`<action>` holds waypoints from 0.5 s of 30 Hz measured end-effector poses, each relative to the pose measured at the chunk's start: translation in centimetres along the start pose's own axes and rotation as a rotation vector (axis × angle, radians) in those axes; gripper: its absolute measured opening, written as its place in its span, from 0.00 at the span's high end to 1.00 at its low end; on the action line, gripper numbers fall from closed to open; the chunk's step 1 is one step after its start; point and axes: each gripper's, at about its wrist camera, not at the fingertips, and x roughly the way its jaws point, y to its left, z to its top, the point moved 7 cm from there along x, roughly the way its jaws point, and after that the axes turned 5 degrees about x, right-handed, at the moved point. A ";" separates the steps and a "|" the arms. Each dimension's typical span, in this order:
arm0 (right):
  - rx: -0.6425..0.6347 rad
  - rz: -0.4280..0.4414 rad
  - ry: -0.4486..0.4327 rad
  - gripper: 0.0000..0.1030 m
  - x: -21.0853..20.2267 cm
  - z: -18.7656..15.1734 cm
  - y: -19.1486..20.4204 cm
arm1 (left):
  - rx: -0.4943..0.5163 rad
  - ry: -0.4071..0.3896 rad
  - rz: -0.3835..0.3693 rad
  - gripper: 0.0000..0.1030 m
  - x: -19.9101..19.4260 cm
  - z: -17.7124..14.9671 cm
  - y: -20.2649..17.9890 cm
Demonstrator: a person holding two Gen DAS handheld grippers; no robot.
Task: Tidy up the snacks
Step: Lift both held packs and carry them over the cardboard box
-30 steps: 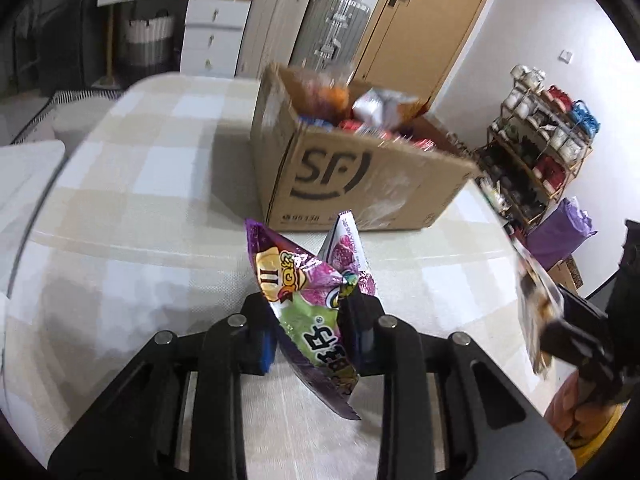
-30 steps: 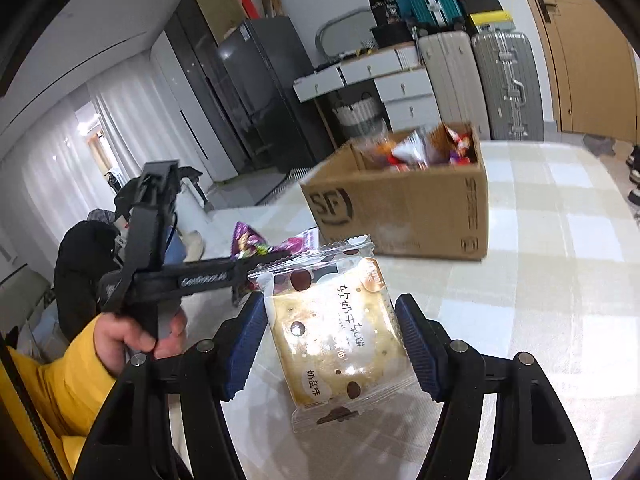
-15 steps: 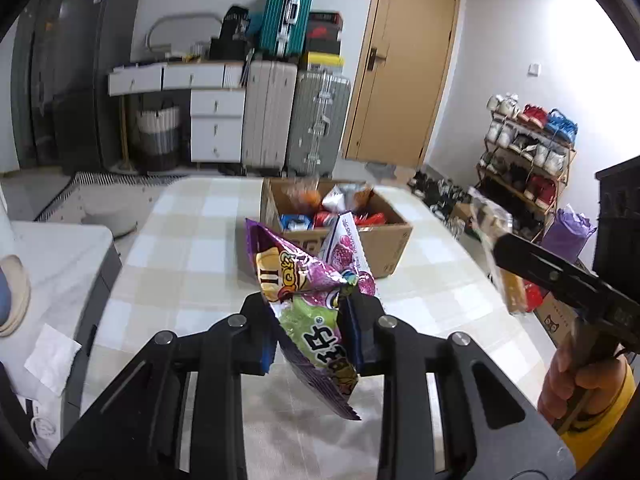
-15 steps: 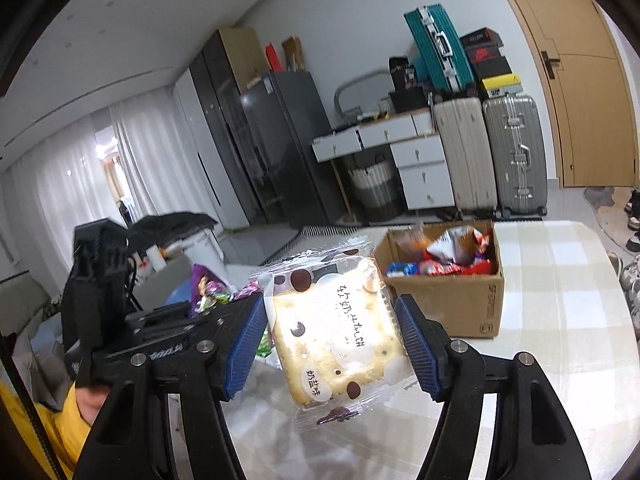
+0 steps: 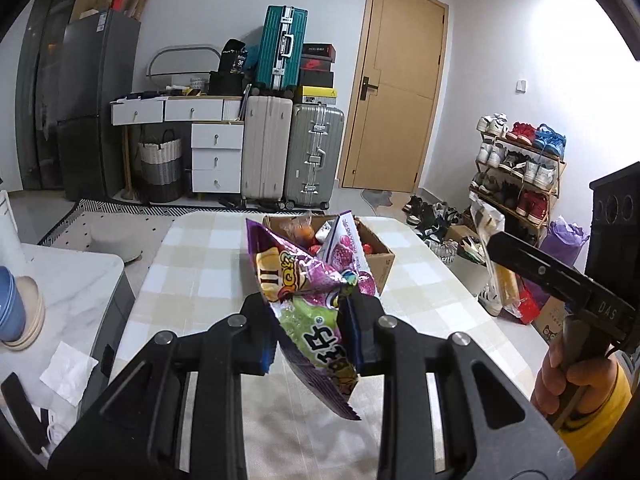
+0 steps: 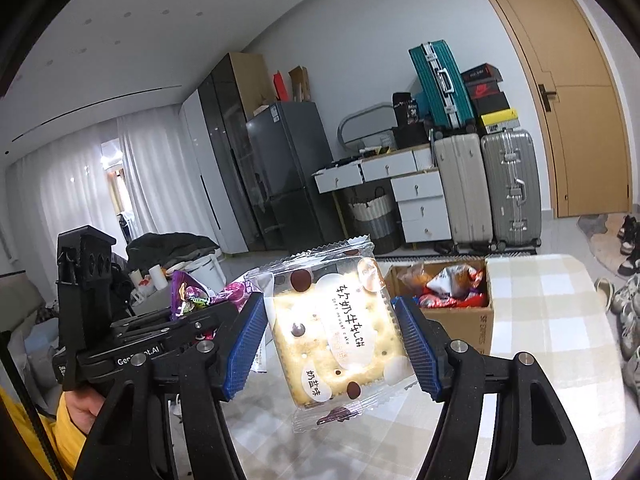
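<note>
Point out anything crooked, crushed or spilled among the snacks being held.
The purple crinkly candy bag is pinched crumpled and tilted in the left gripper. The clear-wrapped cracker packet sits slightly askew in the right gripper. Nothing spilled.

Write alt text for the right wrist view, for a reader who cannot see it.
The right hand-held gripper clamps a clear-wrapped nougat cracker packet between its blue pads, held up above a checked table. Behind it sits an open cardboard box of snacks; at left, the left hand-held gripper holds a purple snack bag.
</note>
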 end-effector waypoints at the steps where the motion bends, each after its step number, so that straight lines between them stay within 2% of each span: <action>1: -0.004 0.000 -0.001 0.35 0.0 0.2 0.1 | 0.004 -0.002 0.001 0.77 0.2 0.3 0.0; 5: -0.016 -0.010 -0.024 0.35 0.4 1.5 -0.6 | 0.011 -0.008 -0.002 0.77 1.0 1.8 0.2; 7: -0.019 -0.014 -0.028 0.35 0.6 2.4 -1.0 | -0.023 -0.013 -0.026 0.77 1.6 2.8 0.8; 10: -0.055 -0.046 -0.053 0.35 0.7 4.4 -1.9 | -0.033 -0.037 -0.024 0.77 2.1 4.8 1.8; 15: -0.061 -0.067 -0.047 0.35 2.3 8.0 -4.0 | 0.019 -0.038 -0.027 0.77 4.5 8.0 1.8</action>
